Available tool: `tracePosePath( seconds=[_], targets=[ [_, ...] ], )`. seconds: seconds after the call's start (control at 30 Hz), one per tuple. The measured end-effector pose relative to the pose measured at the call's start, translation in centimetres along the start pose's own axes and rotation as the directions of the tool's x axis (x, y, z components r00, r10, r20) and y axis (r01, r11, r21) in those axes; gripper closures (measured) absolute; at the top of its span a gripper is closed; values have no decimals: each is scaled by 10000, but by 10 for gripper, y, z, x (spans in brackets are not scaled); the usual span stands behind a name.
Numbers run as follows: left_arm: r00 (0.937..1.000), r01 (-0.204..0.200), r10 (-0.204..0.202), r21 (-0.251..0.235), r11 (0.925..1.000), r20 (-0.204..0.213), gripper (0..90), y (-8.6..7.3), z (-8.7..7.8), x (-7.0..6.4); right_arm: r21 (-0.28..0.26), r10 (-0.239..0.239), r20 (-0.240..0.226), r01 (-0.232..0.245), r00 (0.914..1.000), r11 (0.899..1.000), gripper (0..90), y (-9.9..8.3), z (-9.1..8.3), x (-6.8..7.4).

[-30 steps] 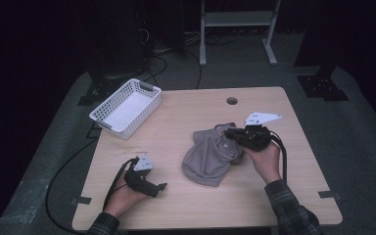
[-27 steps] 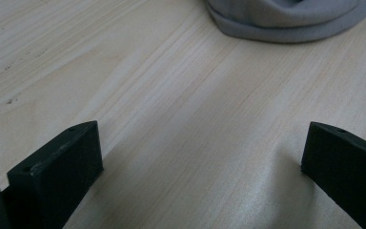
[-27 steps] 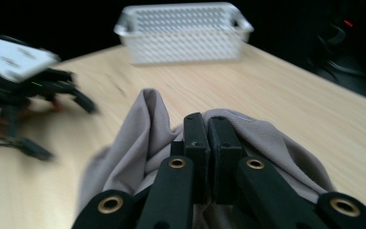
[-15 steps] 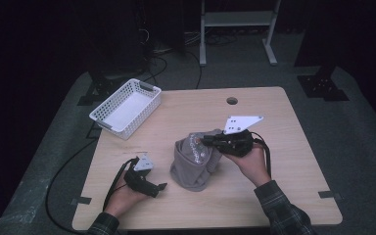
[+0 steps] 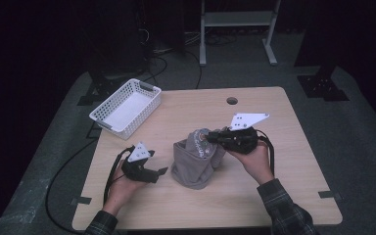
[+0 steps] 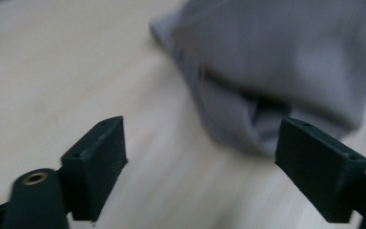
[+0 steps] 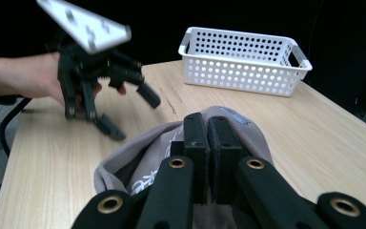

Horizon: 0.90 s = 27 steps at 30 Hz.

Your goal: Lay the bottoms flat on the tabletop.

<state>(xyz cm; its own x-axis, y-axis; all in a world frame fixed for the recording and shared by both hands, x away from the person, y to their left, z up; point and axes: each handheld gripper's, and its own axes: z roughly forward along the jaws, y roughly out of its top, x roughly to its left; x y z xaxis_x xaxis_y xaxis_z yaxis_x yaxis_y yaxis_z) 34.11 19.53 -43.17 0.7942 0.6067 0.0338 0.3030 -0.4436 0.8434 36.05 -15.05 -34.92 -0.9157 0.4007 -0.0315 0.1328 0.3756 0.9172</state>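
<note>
A grey garment [image 5: 194,164] lies bunched in a heap at the middle of the wooden table [image 5: 279,196], its printed inside turned up. My right gripper [image 5: 211,138] is shut on the garment's upper edge and holds that edge lifted over the heap. In the right gripper view the jaws [image 7: 208,138] are pressed together on the grey fabric [image 7: 133,167]. My left gripper [image 5: 159,172] rests low on the table just left of the heap, open and holding nothing. Its wide-apart jaws [image 6: 214,171] frame the garment's near edge [image 6: 276,62].
A white perforated basket [image 5: 125,109] stands at the table's far left corner, also seen in the right gripper view [image 7: 243,62]. A cable hole [image 5: 232,101] sits near the far edge. Black cables trail from both grippers off the front.
My right gripper has carried the garment's edge leftward and up, folding the flat cloth into a heap. The left gripper has stayed in place.
</note>
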Motion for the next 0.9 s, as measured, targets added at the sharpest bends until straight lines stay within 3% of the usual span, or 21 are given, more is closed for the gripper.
tracePosePath(
  seconds=[0.23, 0.5, 0.57, 0.67, 0.73, 0.83, 0.9],
  targets=[
    [9948, -971, 997, -989, 9903, 214, 321, 36, 1, -5, 238, 175, 123, -178, 9998, 9996, 872, -8, 4, -8],
    [9888, -1403, 1447, -1022, 9848, 370, 418, 51, 24, 1, 294, 500, -95, -497, 9987, 9983, 868, -10, 28, -19],
    [9894, -1320, 1370, -944, 9867, 477, 425, 51, 29, 3, 555, 581, 160, -589, 9982, 9967, 862, -13, 37, -22],
    [9893, -1271, 1320, -773, 9889, 614, 431, 49, 35, 4, 765, 1050, 605, -1095, 9926, 9910, 851, -28, 53, -28],
    [9884, -1306, 1350, -650, 9893, 698, 431, 47, 38, 3, 1349, 1158, 1002, -1288, 9882, 9825, 771, -40, 62, -32],
    [9867, -1403, 1438, -501, 9888, 752, 431, 46, 41, 3, 1592, 1524, 1494, -1759, 9770, 9714, 639, -47, 59, -41],
    [9866, -1443, 1475, -483, 9884, 697, 434, 47, 42, 3, 1466, 1659, 1616, -1899, 9728, 9708, 597, -43, 48, -45]
  ],
)
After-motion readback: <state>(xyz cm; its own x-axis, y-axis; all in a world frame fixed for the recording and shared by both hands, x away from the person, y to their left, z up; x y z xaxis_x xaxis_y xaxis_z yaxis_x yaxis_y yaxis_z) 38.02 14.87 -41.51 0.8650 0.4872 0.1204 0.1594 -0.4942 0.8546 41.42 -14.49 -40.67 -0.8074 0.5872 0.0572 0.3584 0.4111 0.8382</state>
